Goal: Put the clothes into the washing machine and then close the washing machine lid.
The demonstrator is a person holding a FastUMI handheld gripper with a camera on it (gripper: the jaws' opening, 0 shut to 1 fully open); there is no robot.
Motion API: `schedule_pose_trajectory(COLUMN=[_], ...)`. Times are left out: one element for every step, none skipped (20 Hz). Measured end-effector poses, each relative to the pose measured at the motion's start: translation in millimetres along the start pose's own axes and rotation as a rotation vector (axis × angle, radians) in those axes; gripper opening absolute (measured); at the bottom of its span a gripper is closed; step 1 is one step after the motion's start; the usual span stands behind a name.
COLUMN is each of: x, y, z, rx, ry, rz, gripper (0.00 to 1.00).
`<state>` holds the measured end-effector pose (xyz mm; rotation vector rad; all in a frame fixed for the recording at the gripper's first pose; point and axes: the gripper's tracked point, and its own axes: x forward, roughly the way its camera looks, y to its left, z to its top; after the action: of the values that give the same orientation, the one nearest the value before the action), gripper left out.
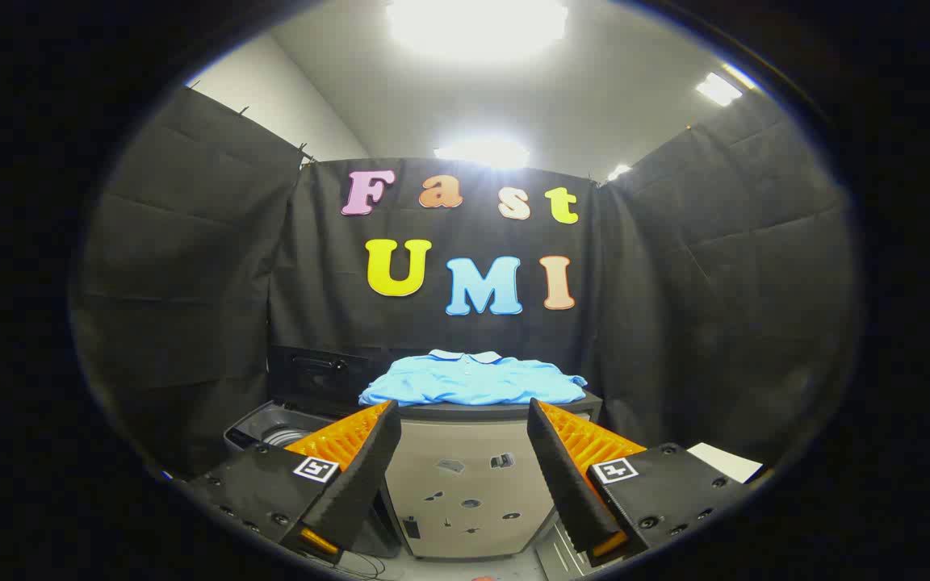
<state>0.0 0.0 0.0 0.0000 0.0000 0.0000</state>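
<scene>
1. The gripper point(463, 428) hangs with its two fingers spread wide and nothing between them. It is released and holds no cloth. Through the gap shows the front of a beige cabinet point(465, 484).

2. The task's garment, a light blue polo shirt point(473, 381), lies folded flat on the cabinet's dark top, collar toward the black wall. It sits beyond the fingertips and a little above them, apart from both. Laid flat and centred there, it looks set out for an easy pinch from the front edge.

3. The washing machine point(271, 428) stands beside the cabinet, behind the left finger and lower than the shirt. Its lid point(316, 373) is raised, leaning back toward the wall, so the tub is open to receive the shirt.

4. Part of the tub's pale inner rim shows past the left finger; whether anything lies inside I cannot tell, since the finger covers most of the opening.

5. My judgement: the task stands at its start, with the shirt still to be grasped, carried over to the tub and dropped in, and the lid still to be shut.

6. A white sheet point(725, 461) lies beyond the right finger.
</scene>
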Motion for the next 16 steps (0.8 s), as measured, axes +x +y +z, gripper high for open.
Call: schedule_pose_trajectory(x=[0, -3, -5, -5, -5, -7, -8, -8, -9, -10, -10, -10, -10, -10, -9, -8], y=[0, 0, 1, 1, 2, 3, 3, 4, 5, 7, 7, 8, 9, 10, 11, 11], z=[3, 4, 6, 5, 4, 2, 3, 4, 5, 6, 6, 6, 6, 6, 6, 7], rx=[0.0, 0.0, 0.0, -0.002, -0.003, -0.003, -0.002, 0.002, 0.005, 0.007, 0.006, 0.003, 0.001, 0.001, 0.001, 0.001], ry=[-0.006, -0.013, -0.02, -0.02, -0.017, -0.012, -0.012, -0.014, -0.016, -0.019, -0.02, -0.021, -0.019, -0.018, -0.016, -0.017], rz=[-0.003, -0.005, -0.007, -0.008, -0.008, -0.011, -0.014, -0.018, -0.021, -0.024, -0.027, -0.03, -0.032, -0.034, -0.039, -0.043], gripper=[0.98, 0.98, 0.98, 0.98, 0.98, 0.98, 0.98, 0.98, 0.98, 0.98, 0.98, 0.98, 0.98, 0.98, 0.98, 0.98])
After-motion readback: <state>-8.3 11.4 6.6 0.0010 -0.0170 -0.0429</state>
